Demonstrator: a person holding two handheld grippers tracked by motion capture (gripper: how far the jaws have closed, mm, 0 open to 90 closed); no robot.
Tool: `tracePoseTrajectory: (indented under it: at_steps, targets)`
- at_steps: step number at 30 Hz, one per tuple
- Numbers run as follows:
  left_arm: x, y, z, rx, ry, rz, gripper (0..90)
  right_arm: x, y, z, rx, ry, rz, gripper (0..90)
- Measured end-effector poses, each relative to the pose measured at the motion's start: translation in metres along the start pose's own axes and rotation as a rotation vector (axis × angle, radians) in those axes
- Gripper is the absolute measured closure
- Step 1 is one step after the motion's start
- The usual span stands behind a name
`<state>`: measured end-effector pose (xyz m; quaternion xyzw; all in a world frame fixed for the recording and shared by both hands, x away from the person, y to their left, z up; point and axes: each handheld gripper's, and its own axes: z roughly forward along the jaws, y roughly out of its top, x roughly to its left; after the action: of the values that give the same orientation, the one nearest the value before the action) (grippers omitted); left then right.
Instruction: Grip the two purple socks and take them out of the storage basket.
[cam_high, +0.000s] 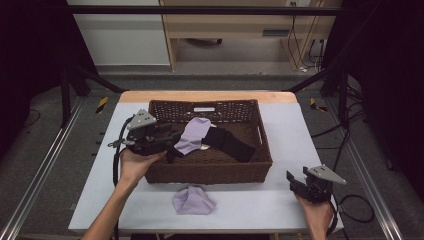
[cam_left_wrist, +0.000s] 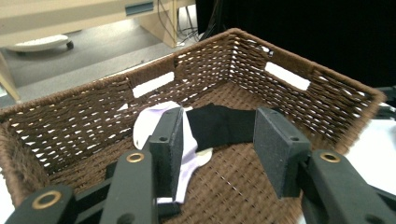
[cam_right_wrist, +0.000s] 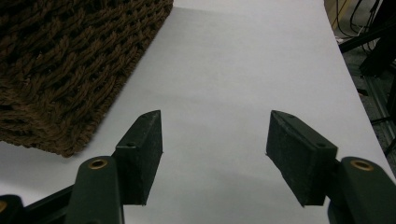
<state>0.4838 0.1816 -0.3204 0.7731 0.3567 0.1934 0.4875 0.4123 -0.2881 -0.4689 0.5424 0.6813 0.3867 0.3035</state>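
Lilac sock (cam_left_wrist: 154, 122) prob. just behind left gripper (cam_left_wrist: 219, 140) fingers (cam_left_wrist: 172, 135).

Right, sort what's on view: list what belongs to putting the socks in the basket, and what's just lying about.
Part of the job:
woven basket
lilac sock in the basket
black sock in the basket
lilac sock on the table
left tongs, open over the basket

Lying about:
wooden desk
floor cables
right tongs, open, idle
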Motion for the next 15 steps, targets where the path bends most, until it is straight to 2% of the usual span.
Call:
tracePoseTrajectory:
  at_steps: [2, 4, 8, 15]
  targets:
    - [0.001, 0.002, 0.003, 0.000, 0.011, 0.007, 51.8, 0.000, 0.000, 0.000, 0.000, 0.000, 0.000, 36.2]
    - [0.005, 0.008, 0.015, 0.005, 0.039, 0.016, 51.6, 0.000, 0.000, 0.001, 0.001, 0.002, -0.001, 36.3]
    - [0.011, 0.013, 0.026, 0.015, 0.060, 0.025, 51.4, 0.000, 0.000, 0.001, 0.003, 0.003, -0.001, 36.4]
    - [0.023, 0.016, 0.058, 0.036, 0.100, 0.018, 50.5, -0.001, 0.000, 0.002, 0.002, 0.004, 0.002, 36.6]
